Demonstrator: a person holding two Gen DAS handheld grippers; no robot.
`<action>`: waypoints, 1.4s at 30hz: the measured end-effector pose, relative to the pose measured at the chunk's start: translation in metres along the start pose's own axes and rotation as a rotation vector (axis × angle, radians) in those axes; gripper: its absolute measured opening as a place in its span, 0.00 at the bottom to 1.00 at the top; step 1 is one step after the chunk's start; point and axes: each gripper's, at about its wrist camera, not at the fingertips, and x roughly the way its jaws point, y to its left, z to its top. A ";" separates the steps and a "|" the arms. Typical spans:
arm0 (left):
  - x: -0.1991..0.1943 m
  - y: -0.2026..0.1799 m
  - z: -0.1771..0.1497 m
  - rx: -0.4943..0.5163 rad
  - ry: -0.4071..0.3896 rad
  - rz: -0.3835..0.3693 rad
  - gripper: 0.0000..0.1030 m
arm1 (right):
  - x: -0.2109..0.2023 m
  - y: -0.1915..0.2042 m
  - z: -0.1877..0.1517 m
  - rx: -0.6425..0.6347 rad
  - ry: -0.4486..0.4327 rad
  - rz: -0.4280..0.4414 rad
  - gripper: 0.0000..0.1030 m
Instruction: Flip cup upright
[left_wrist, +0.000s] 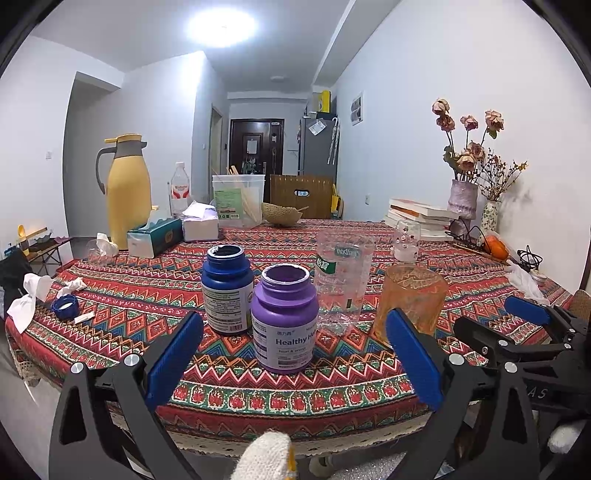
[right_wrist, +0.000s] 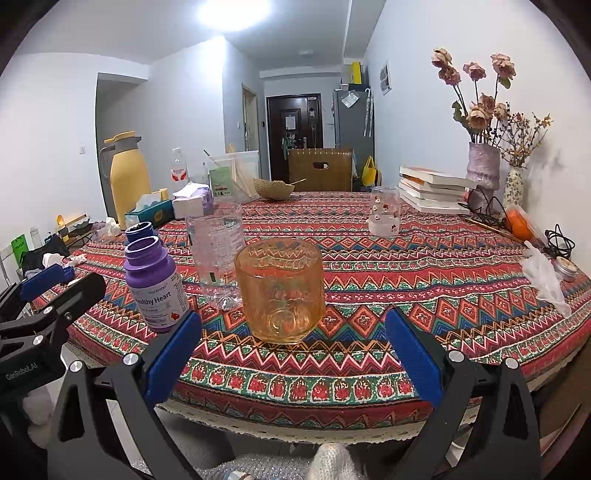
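Note:
An amber patterned glass cup (right_wrist: 280, 291) stands upright on the patterned tablecloth near the front edge, its open rim on top. It also shows at the right of the left wrist view (left_wrist: 412, 302). My right gripper (right_wrist: 293, 354) is open and empty, its blue fingers spread just short of the cup on either side. My left gripper (left_wrist: 293, 358) is open and empty, in front of the purple bottle (left_wrist: 284, 317). Each gripper also shows at the edge of the other's view.
A blue bottle (left_wrist: 227, 290) and a clear plastic cup (left_wrist: 343, 280) stand behind the purple one. A decorated glass (right_wrist: 384, 216), books (right_wrist: 432, 190), flower vases (right_wrist: 482, 177), a yellow jug (left_wrist: 127, 192), tissue boxes and a crumpled glove (right_wrist: 545, 275) sit further back and at the sides.

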 end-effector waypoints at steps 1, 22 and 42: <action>0.000 0.000 0.000 0.000 -0.001 0.001 0.93 | 0.000 0.000 0.000 0.000 -0.001 -0.001 0.93; -0.001 0.003 0.001 -0.008 0.001 -0.002 0.93 | -0.002 0.004 0.001 -0.014 -0.014 -0.011 0.93; -0.007 0.004 0.001 -0.007 -0.014 -0.011 0.93 | -0.010 0.006 0.004 -0.027 -0.038 -0.011 0.93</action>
